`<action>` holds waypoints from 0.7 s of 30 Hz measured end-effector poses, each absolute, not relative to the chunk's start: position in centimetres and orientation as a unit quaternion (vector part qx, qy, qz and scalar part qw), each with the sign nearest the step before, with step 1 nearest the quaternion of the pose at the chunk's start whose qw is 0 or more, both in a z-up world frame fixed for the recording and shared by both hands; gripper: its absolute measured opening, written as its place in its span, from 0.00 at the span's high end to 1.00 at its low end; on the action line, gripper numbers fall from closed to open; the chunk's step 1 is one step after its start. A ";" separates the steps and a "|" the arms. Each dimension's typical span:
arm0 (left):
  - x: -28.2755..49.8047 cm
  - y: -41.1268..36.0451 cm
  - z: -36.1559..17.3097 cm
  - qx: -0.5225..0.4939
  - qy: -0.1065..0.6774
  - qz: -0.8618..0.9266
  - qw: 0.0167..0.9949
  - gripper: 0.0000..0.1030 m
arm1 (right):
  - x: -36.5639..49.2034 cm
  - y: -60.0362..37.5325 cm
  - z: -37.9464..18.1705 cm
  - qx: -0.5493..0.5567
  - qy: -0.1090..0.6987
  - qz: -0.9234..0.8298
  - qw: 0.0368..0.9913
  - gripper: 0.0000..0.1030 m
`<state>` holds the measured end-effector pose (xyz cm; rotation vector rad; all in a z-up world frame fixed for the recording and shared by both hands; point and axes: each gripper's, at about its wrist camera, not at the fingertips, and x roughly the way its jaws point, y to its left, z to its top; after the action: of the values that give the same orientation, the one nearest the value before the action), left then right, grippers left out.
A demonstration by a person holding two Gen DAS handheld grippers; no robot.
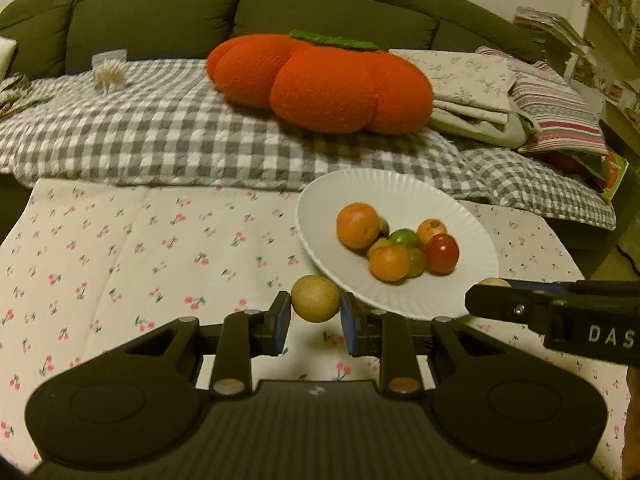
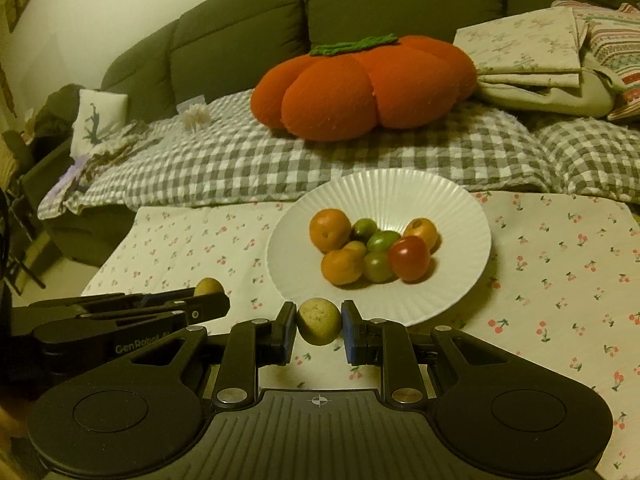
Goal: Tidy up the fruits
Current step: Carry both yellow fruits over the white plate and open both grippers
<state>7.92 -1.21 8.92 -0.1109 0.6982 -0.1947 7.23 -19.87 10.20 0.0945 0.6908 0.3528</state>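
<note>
A white ribbed plate (image 1: 400,196) (image 2: 460,216) stands on the cherry-print cloth and holds several small fruits: oranges (image 1: 357,225) (image 2: 330,230), green ones (image 2: 378,267) and a red one (image 1: 441,253) (image 2: 409,258). My left gripper (image 1: 316,314) is shut on a yellow-brown fruit (image 1: 315,298), held above the cloth at the plate's near-left edge. My right gripper (image 2: 319,328) is shut on a second yellow-brown fruit (image 2: 319,321) just before the plate's near rim. Each gripper shows in the other's view, the right one (image 1: 496,294) beside the plate and the left one (image 2: 208,300) to the left.
The table's cherry-print cloth (image 1: 120,260) (image 2: 560,280) spreads around the plate. Behind it a green sofa (image 1: 160,8) carries a grey checked blanket (image 1: 160,132), an orange pumpkin cushion (image 1: 320,80) (image 2: 368,84) and folded linens (image 1: 500,92) at the right.
</note>
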 end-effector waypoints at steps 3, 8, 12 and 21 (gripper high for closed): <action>8.4 -1.8 9.1 -0.046 0.328 -0.101 0.938 0.76 | 7.5 -20.5 10.4 0.053 0.332 0.165 0.927 0.79; 9.4 -2.4 9.2 -0.040 0.309 -0.121 0.943 0.76 | 8.5 -22.3 10.8 0.073 0.324 0.144 0.932 0.79; 10.4 -2.8 8.8 -0.038 0.305 -0.132 0.942 0.76 | 9.9 -24.4 10.7 0.101 0.320 0.121 0.934 0.79; 12.1 -3.5 7.1 -0.027 0.317 -0.145 0.937 0.76 | 12.2 -25.8 8.6 0.112 0.331 0.101 0.932 0.79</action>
<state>12.09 -3.55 7.07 -0.0560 0.6477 -0.2964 12.20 -25.76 8.62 0.2292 0.6767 0.2066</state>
